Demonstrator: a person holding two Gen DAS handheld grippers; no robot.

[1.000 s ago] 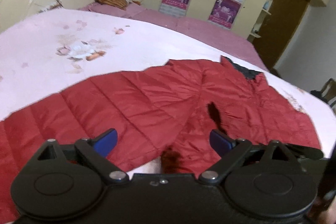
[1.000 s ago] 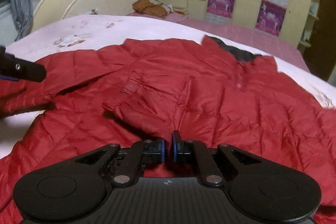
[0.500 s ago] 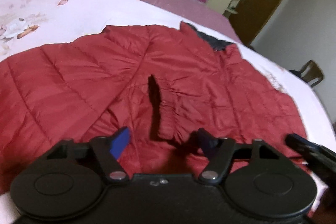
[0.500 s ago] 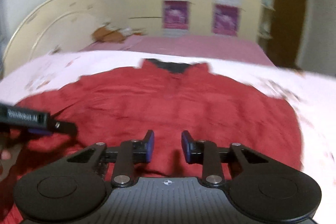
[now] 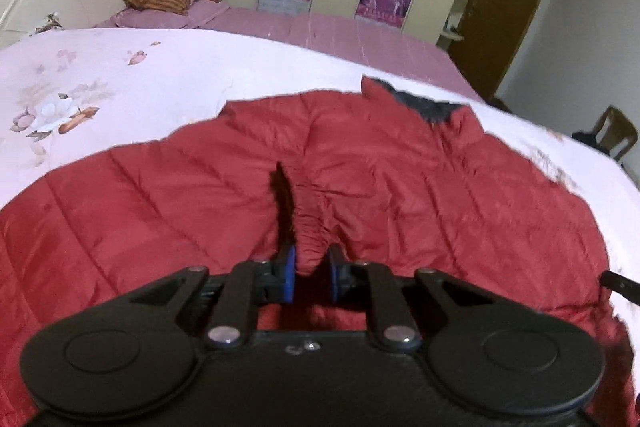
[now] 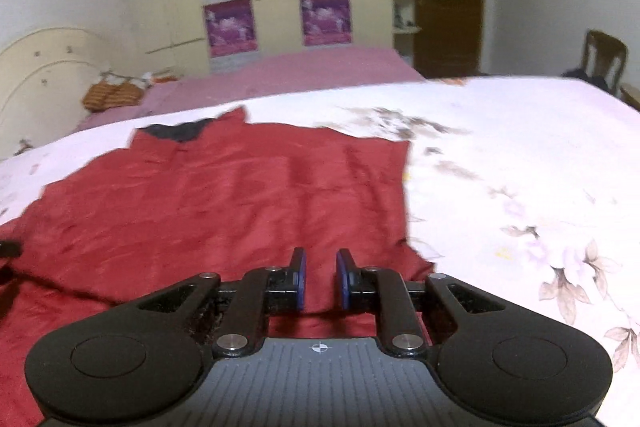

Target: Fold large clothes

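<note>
One red jacket (image 5: 400,195) — left gripper (image 5: 311,273) pinching cuff (image 5: 310,239), right gripper (image 6: 321,277) seemingly parted.

1. The left hand-held gripper (image 5: 311,273) sits low at the centre of its own view, its blue pads (image 5: 289,273) drawn close on a gathered ridge of the red jacket (image 5: 160,195).
2. The right hand-held gripper (image 6: 321,277) sits low at centre, its jaws a narrow gap apart with nothing between them, hovering above the cloth.
</note>
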